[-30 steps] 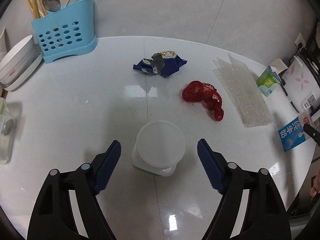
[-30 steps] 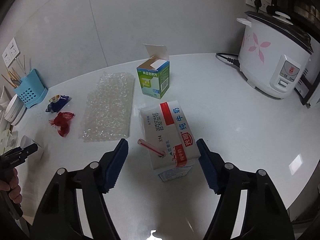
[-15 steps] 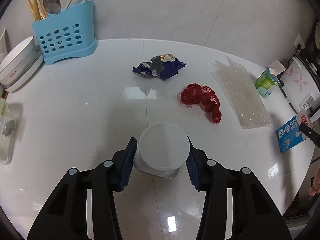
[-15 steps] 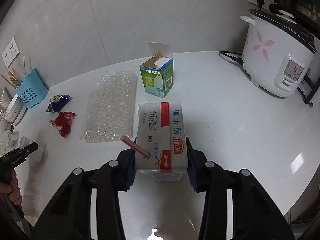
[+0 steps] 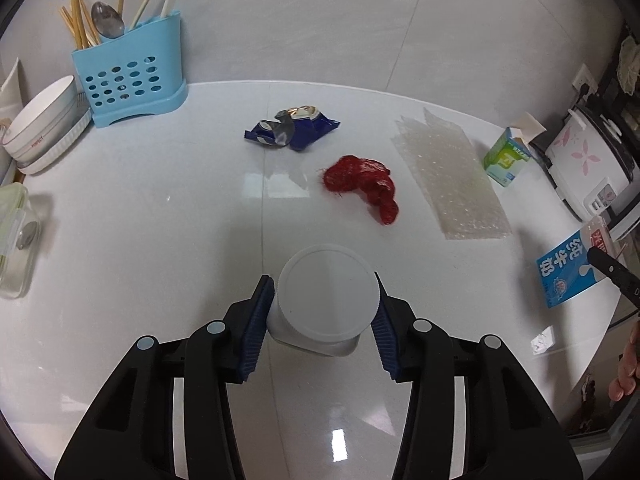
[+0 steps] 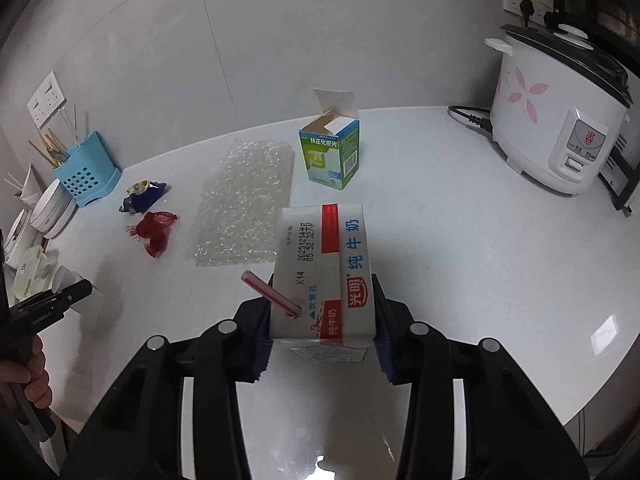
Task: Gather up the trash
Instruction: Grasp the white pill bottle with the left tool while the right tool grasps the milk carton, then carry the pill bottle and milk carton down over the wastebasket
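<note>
In the left wrist view my left gripper point(image 5: 322, 322) is shut on a white lidded plastic cup point(image 5: 326, 302), held just above the white table point(image 5: 160, 240). My right gripper point(image 6: 322, 322) is shut on a white, red and blue milk carton point(image 6: 324, 272) with a pink straw point(image 6: 270, 294) sticking out of its top. The carton point(image 5: 572, 270) also shows at the right edge of the left view. Loose on the table lie a crumpled blue snack wrapper point(image 5: 294, 130), a red mesh net point(image 5: 362, 184), a sheet of bubble wrap point(image 5: 452, 180) and an open green medicine box point(image 6: 330, 156).
A blue cutlery holder point(image 5: 128, 84) and stacked white bowls point(image 5: 44, 124) stand at the back left, a clear lidded container point(image 5: 14, 236) at the left edge. A white rice cooker point(image 6: 556, 116) with its cord sits at the back right. A person's hand point(image 6: 28, 376) holds the left gripper's handle.
Both grippers closed, the left on the cup and the right on the milk carton. Both then rose a little with their loads, the carton tilting up off the table.
</note>
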{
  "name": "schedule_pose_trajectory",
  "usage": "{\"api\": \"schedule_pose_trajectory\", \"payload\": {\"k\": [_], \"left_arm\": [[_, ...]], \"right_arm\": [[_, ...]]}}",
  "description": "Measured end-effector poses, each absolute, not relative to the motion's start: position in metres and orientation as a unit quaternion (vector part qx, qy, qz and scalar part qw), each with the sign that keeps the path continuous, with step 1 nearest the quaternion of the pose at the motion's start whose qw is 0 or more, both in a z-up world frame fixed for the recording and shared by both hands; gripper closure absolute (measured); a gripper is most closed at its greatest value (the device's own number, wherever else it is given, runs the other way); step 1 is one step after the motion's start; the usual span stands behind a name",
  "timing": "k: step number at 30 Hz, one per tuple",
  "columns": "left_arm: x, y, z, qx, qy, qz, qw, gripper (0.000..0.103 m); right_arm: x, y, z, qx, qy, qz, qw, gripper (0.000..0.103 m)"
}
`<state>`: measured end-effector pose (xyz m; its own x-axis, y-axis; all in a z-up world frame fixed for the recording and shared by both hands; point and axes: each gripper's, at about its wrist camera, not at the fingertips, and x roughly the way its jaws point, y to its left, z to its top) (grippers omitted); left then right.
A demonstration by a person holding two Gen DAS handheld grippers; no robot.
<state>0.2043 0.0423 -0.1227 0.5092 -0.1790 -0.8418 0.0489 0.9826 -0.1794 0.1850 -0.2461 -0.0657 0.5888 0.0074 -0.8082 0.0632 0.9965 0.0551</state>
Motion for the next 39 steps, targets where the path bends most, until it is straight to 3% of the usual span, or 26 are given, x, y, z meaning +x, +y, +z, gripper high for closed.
{"api": "schedule_pose_trajectory", "payload": {"k": [39], "left_arm": [[0.04, -0.039, -0.082, -0.06, 0.473, -0.079, 0.875, 0.057]], "right_arm": [[0.024, -0.245, -0.039, 0.03, 0.416, 0.075, 0.906, 0.063]]}}
